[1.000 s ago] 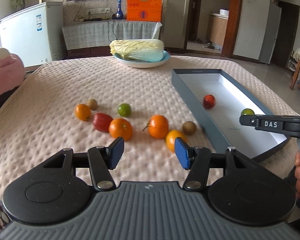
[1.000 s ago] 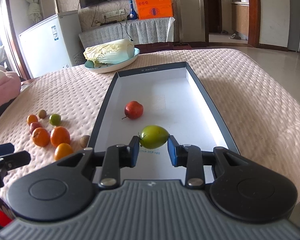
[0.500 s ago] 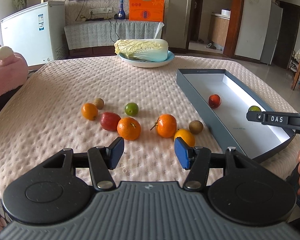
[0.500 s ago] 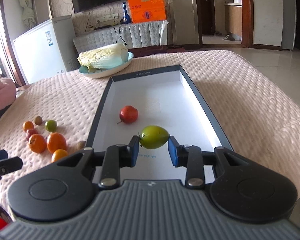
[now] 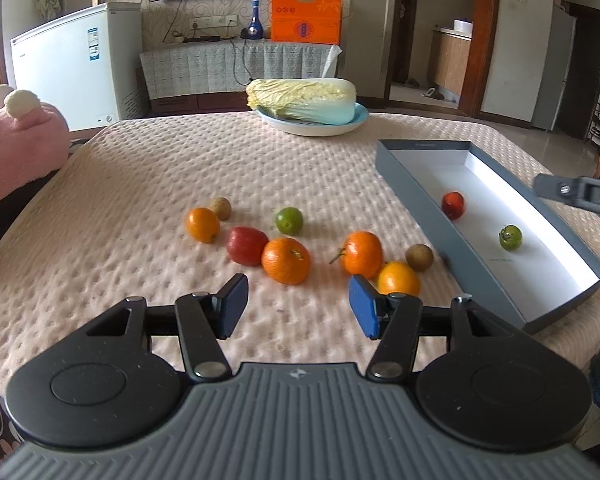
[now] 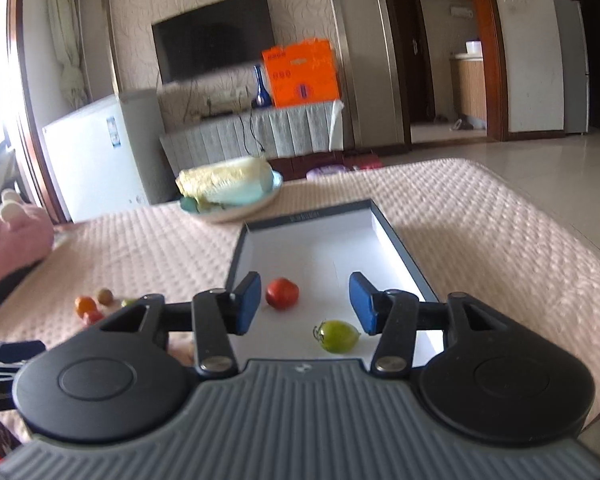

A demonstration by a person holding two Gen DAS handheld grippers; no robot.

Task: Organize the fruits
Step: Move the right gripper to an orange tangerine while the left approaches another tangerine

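A grey box (image 5: 412, 184) with a white inside lies on the right of the table. In it lie a red tomato (image 5: 453, 205) and a green tomato (image 5: 510, 237). Loose fruit sits on the cloth: several oranges such as one (image 5: 286, 260) and another (image 5: 361, 252), a red fruit (image 5: 246, 245), a green lime (image 5: 289, 220), and brown kiwis (image 5: 419, 256). My left gripper (image 5: 298, 306) is open and empty, just in front of the oranges. My right gripper (image 6: 304, 304) is open and empty above the box (image 6: 236, 256); the green tomato (image 6: 337, 335) lies below it, the red tomato (image 6: 282, 293) behind.
A blue plate (image 5: 320, 128) with a napa cabbage (image 5: 302, 100) stands at the table's far side. A pink plush (image 5: 16, 140) lies at the left edge. A white freezer (image 5: 72, 64) and TV cabinet stand beyond the table.
My right gripper has opened and let go of the green tomato, which now lies in the box; the gripper has lifted and drawn back. My left gripper drew back slightly, still open.
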